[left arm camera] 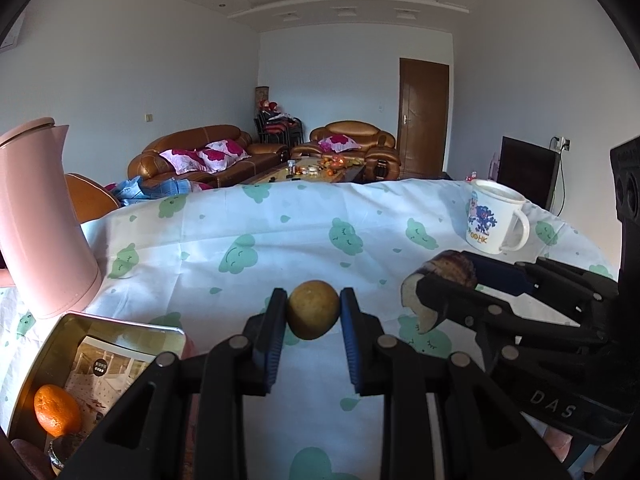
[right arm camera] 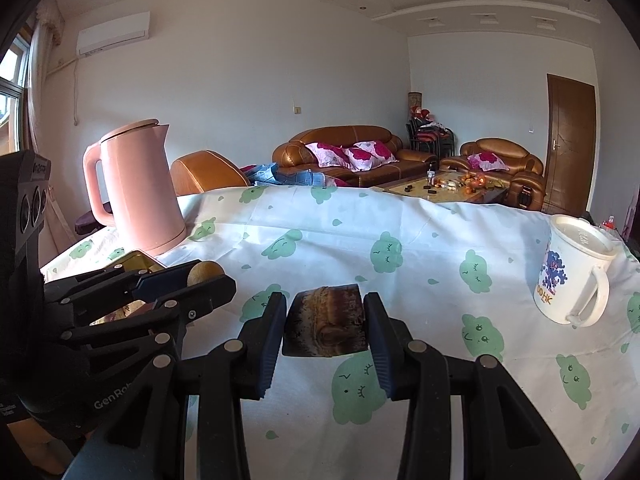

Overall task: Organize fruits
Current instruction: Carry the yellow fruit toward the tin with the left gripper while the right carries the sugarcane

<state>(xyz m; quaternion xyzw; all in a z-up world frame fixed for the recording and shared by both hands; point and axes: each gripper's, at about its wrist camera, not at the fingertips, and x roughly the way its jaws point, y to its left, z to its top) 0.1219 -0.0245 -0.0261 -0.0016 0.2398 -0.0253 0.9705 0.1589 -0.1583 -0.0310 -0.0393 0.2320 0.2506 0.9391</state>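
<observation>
While clamped narrow, left tool (left arm camera: pixel 313 312) on round fruit (left arm camera: pixel 313 309), right tool (right arm camera: pixel 325 322) on banana chunk (right arm camera: pixel 325 322).

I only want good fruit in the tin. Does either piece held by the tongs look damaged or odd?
Yes. The chunk in the right tongs is cut, dark brown and streaky, with a pale exposed face. The round fruit in the left tongs looks whole.
</observation>
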